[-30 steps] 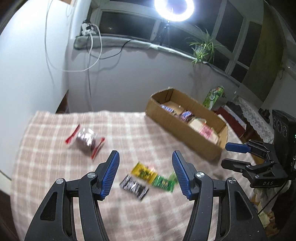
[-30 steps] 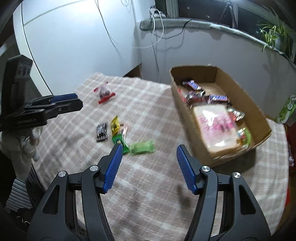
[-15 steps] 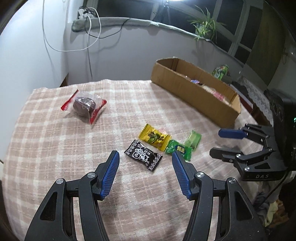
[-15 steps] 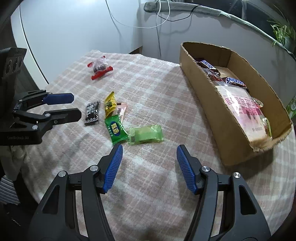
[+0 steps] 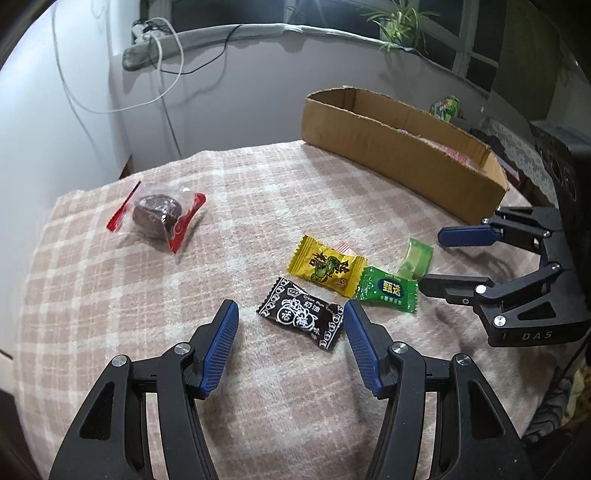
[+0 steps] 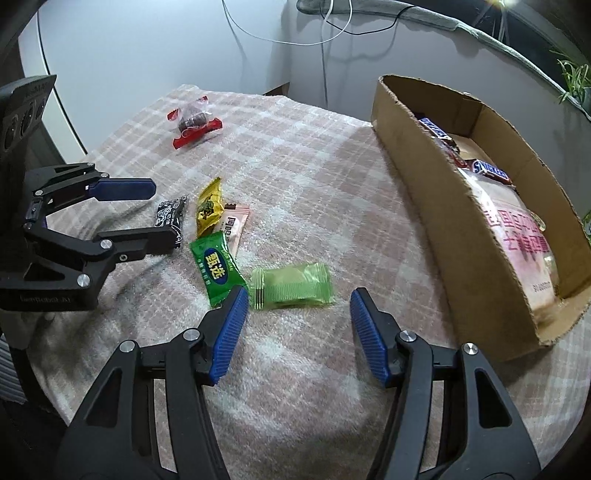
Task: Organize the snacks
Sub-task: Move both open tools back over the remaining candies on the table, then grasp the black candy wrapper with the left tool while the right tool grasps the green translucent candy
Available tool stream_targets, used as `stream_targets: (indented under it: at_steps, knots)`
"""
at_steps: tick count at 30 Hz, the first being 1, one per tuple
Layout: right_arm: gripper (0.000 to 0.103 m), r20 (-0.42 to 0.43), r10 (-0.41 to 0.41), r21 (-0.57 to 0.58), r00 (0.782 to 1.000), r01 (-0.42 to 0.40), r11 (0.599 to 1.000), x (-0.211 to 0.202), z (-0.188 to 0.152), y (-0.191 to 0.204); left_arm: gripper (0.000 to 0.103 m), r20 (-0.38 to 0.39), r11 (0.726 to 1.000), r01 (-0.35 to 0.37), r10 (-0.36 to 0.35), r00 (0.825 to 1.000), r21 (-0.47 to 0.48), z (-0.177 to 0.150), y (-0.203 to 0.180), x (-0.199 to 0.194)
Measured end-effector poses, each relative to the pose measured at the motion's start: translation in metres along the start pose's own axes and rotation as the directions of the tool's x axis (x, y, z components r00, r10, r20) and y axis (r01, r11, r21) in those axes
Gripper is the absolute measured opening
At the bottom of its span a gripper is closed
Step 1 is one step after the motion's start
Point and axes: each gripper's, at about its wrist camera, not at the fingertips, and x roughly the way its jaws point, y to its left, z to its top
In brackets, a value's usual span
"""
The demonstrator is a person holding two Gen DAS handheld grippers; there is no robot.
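Observation:
Several wrapped snacks lie on the checked cloth. My left gripper [image 5: 290, 317] is open, low over the table, with the black candy [image 5: 301, 313] between its fingertips, untouched. Beyond it lie a yellow candy [image 5: 325, 266], a dark green candy [image 5: 389, 290] and a pale green packet [image 5: 415, 258]. My right gripper [image 6: 295, 301] is open just short of the pale green packet [image 6: 291, 285]. A pink wrapper [image 6: 234, 225] lies under the yellow candy [image 6: 208, 206]. A red-edged clear packet [image 5: 159, 212] lies apart at the far left. The cardboard box [image 6: 436, 206] holds snack bars and a pink bag.
The box [image 5: 391, 155] stands at the table's far right edge. White cables [image 5: 162, 70] hang on the wall behind. A potted plant [image 5: 397, 22] sits on the window ledge. The table edge drops off close behind both grippers.
Both grippers have dropped lower and moved forward toward the candies. The left now brackets the black candy; the right has closed in on the pale green packet. Both stayed open.

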Motion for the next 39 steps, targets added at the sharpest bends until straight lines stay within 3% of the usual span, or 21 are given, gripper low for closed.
stream_targets:
  at_steps: [8,12,19,25,27,39]
  knots:
    - [0.061,0.000,-0.008,-0.027,1.000,0.008,1.000,0.003,0.004,0.002,0.058,-0.014,0.996,-0.016,0.017,1.000,0.086,0.002,-0.010,0.009]
    - [0.051,-0.001,0.003,-0.040,1.000,-0.003,0.999,0.003,0.005,0.003,0.057,-0.021,0.996,-0.004,0.006,1.000,0.092,0.004,-0.007,0.012]
    - [0.040,-0.007,0.011,-0.056,1.000,-0.012,0.998,0.001,0.005,0.007,0.035,-0.013,0.990,0.011,-0.009,1.000,0.138,0.001,-0.017,0.010]
    - [0.025,0.004,0.028,-0.032,1.000,-0.028,0.999,-0.002,0.005,0.004,0.017,-0.008,0.990,0.034,-0.033,0.999,0.134,0.000,-0.018,0.009]
    - [0.017,0.006,0.035,-0.030,0.999,-0.034,0.999,-0.003,0.005,0.004,0.015,-0.005,0.992,0.040,-0.040,0.999,0.118,0.000,-0.016,0.008]
    - [0.010,0.043,0.055,0.019,0.998,-0.056,0.998,-0.016,0.002,-0.003,0.010,0.010,0.997,0.060,-0.061,0.998,0.051,-0.002,-0.007,0.001]
